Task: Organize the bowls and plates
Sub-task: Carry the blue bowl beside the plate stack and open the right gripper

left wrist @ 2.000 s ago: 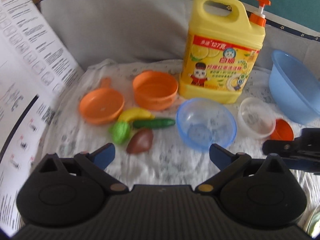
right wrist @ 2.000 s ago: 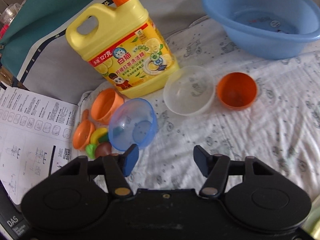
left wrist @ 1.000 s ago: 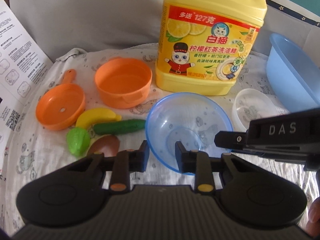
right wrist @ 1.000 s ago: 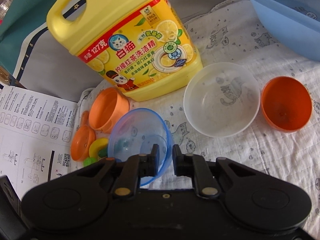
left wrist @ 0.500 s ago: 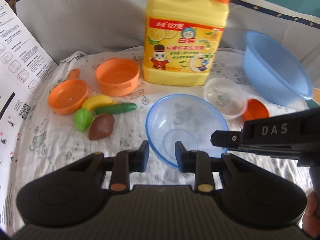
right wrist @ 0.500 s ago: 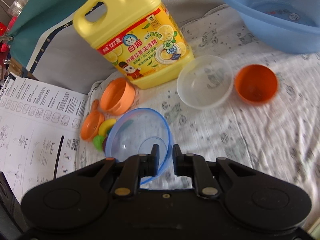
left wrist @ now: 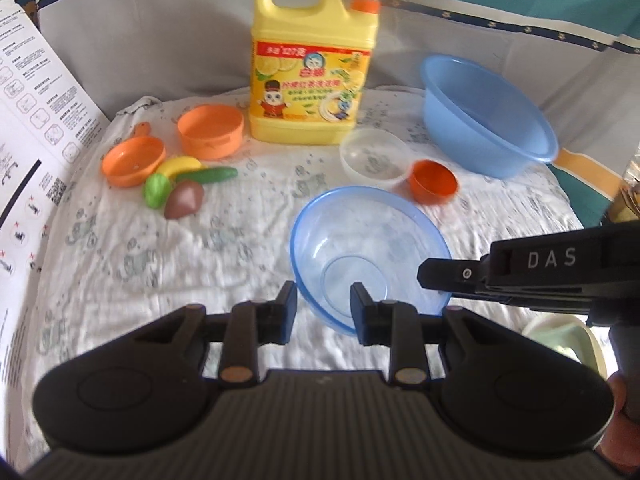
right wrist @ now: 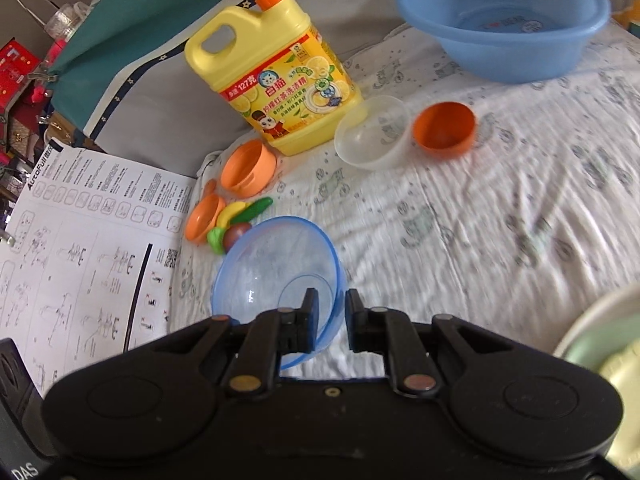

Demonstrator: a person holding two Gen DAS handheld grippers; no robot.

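A clear blue bowl [left wrist: 368, 240] [right wrist: 276, 264] hangs above the white cloth, carried by both grippers. My left gripper [left wrist: 324, 300] is shut on its near rim. From the right, my right gripper [right wrist: 330, 304] is shut on the rim too, and its tip [left wrist: 430, 276] shows side-on in the left wrist view. Further back on the cloth a clear white bowl [left wrist: 374, 160] [right wrist: 372, 134] sits against a small orange bowl [left wrist: 434, 182] [right wrist: 444, 126]. A large blue basin [left wrist: 488, 116] [right wrist: 504, 20] stands at the back right.
A yellow detergent bottle [left wrist: 312, 76] stands at the back. Left of it are an orange cup [left wrist: 210, 132], an orange toy pan [left wrist: 134, 162] and toy fruit [left wrist: 184, 196]. A printed sheet [left wrist: 32, 120] lies at the left, a pale green dish [right wrist: 600, 344] at the near right.
Both grippers have risen and drawn back from the bottle, carrying the blue bowl with them. The bowl now hangs off the cloth, nearer the orange bowl. Both grips are unchanged.
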